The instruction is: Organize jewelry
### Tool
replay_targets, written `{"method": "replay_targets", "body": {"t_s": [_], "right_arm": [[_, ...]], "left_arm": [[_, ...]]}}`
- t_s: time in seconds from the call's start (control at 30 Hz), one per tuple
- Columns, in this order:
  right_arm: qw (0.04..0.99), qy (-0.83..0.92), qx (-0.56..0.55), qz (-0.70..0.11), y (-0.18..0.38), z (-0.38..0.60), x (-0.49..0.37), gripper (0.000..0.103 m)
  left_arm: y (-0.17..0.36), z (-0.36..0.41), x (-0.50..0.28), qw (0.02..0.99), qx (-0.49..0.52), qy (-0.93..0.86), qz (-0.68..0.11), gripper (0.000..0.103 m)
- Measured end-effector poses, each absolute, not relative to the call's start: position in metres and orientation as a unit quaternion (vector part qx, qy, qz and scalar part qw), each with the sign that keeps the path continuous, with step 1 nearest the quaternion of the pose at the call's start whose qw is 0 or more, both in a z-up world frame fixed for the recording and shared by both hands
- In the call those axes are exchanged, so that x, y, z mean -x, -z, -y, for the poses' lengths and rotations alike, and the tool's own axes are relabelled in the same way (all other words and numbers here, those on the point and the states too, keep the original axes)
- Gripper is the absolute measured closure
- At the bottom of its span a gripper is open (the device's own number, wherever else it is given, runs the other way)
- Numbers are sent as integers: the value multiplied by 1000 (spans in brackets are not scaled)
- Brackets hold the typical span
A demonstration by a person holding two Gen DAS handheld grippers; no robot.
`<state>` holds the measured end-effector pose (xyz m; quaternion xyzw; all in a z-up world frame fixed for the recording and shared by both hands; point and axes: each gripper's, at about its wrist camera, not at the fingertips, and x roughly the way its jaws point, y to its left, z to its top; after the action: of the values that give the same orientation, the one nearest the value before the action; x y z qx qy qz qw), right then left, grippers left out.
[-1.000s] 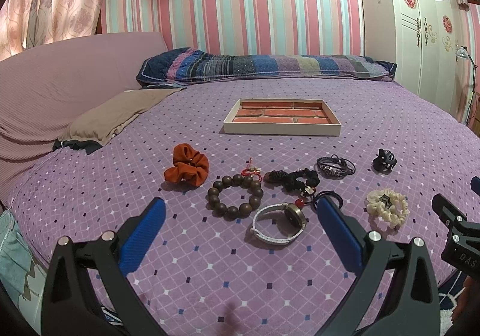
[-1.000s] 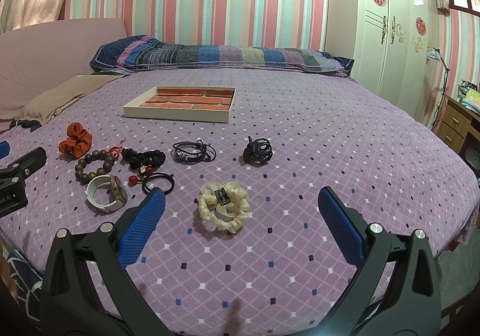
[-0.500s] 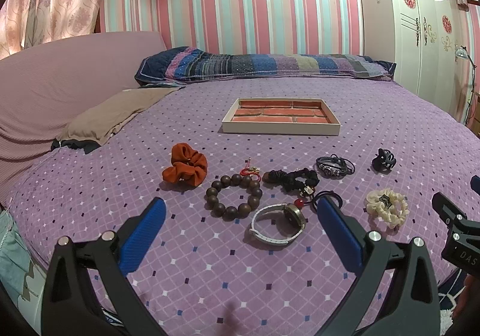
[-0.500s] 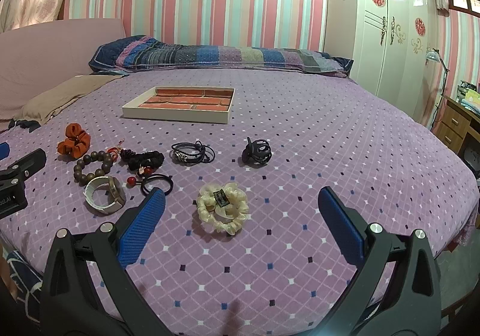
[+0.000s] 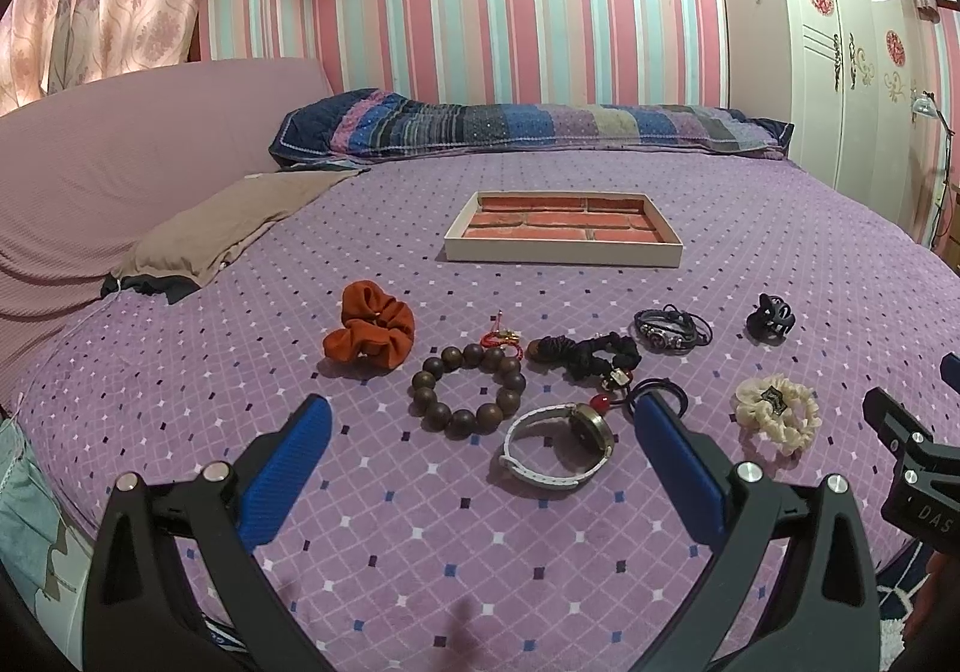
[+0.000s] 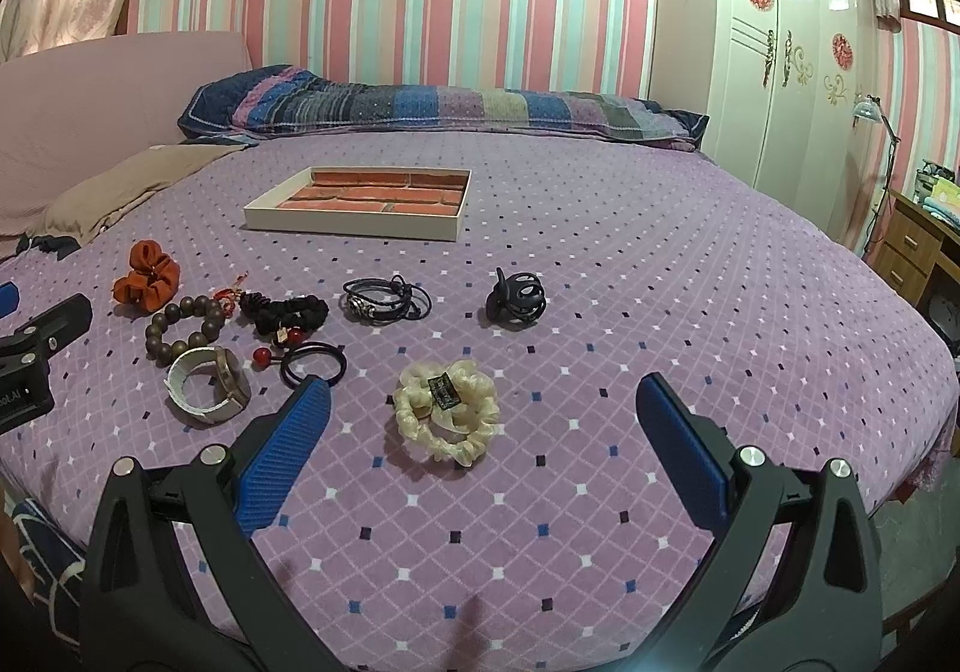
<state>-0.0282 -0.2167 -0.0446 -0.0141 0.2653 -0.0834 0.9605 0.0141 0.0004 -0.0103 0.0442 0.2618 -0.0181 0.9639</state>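
Left tool (image 5: 477, 423) spread wide, empty, hovering low over the near edge of the bed (image 5: 750, 228); aimed at the watch (image 5: 558, 447) and bead bracelet (image 5: 467, 389). Right tool (image 6: 483, 405) likewise wide apart, nothing held, cream scrunchie (image 6: 447, 411) framed between its fingers. Probably pre-grasp poses, one item each.

Landmark: tray (image 5: 564, 252), brick-pattern liner, empty, mid-bed. Likely the drop target, set beyond the items so each pick needs one forward carry.

All jewelry loose on the bedspread, on the near side of the tray:
- orange scrunchie (image 5: 369, 333) nearer than the tray, off its left corner
- bead bracelet nearer again, red charm (image 5: 501, 339) at its far side
- black scrunchie (image 5: 585, 354) roughly under the tray's centre line
- cord bracelets (image 5: 669, 329) nearer than the tray's right corner
- black claw clip (image 5: 771, 318) right of that corner, well apart from the rest
- watch and black hair tie (image 5: 657, 393) closest to the left tool, touching or nearly so
- cream scrunchie far right, near edge

Nothing sorted yet. Items spaced in a loose row, mostly not overlapping, so single picks look clean; watch/hair tie pair is the snag risk.
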Motion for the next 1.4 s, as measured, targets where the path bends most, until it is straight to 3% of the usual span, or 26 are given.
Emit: {"method": "replay_targets", "body": {"t_s": [1.4], "right_arm": [[956,85,17,-280,52,219,1,4]], "left_arm": [[16,-9,-40,957,-22,33,-289,4]]}}
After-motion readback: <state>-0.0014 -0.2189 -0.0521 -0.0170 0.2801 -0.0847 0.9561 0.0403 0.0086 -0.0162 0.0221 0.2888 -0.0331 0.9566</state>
